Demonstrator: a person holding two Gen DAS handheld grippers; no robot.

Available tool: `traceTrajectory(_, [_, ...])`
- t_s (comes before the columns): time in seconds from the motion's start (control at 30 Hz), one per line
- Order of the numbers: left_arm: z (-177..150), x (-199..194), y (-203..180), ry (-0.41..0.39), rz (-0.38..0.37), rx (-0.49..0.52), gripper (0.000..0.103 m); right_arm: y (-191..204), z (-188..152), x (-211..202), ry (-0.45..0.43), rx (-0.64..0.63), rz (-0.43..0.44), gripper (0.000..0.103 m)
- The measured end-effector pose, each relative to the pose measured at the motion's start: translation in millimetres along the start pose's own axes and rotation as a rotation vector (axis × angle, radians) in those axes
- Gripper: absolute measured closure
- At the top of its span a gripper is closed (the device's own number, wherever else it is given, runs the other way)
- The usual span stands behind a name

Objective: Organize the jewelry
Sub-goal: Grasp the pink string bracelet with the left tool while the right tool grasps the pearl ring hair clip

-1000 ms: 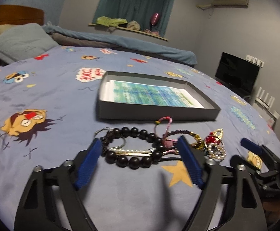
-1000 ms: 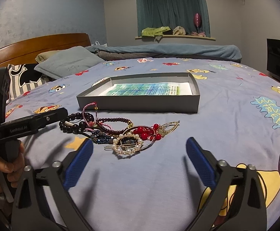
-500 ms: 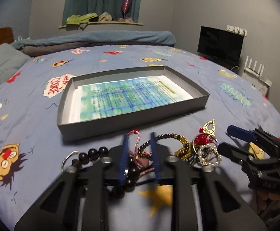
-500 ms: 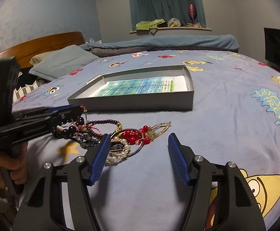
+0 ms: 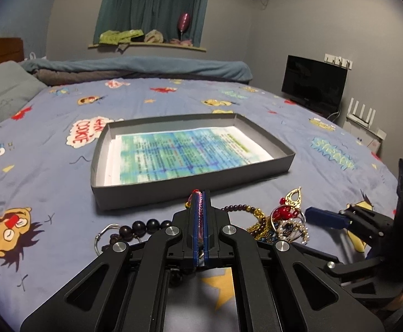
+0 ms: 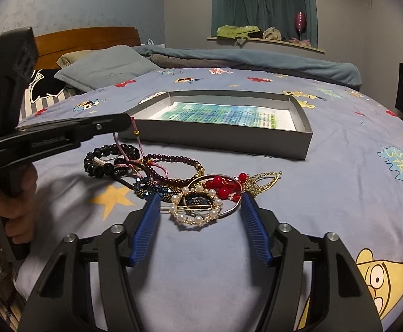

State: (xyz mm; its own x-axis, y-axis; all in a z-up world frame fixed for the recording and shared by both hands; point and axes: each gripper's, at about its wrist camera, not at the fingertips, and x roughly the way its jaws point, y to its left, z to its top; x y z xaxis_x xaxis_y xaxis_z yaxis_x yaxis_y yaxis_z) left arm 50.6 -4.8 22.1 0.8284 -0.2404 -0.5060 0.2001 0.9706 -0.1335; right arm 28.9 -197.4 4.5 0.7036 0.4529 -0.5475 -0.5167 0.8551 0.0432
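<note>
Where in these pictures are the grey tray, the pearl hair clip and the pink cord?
Grey tray (image 5: 190, 191): left wrist view, on its near outer wall.
Pearl hair clip (image 6: 195, 207): right wrist view, on its gold bar inside the pearl ring.
Pink cord (image 5: 200, 207): left wrist view, on the stretch pinched between the blue pads.

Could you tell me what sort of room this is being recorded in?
Most likely a bedroom: the jewelry lies on a bed's cartoon-print sheet, with a pillow against a wooden headboard.
</note>
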Motion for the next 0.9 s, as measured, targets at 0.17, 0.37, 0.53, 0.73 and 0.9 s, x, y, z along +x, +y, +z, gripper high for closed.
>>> traceTrajectory(0.17, [0, -4, 4, -0.007, -0.001, -0.013, 0.1, 5, -1, 0, -0.001, -0.025, -0.007, 0.052])
traceTrajectory(0.37, [2, -17, 5, -0.043, -0.011, -0.007, 0.1, 15, -1, -8, -0.055, -0.079, -0.036, 0.052])
traceTrajectory(0.53, [6, -25, 10, -0.066, -0.012, -0.016, 0.1, 20, -2, 5, 0.006, -0.105, -0.05, 0.052])
traceTrajectory(0.73, [7, -29, 19, -0.084, -0.023, -0.034, 0.1, 16, -3, 7, 0.02, -0.09, -0.035, 0.062])
traceTrajectory(0.9, [10, -38, 24, -0.109, -0.101, -0.047, 0.1, 13, -3, -1, -0.021, -0.073, 0.002, 0.062])
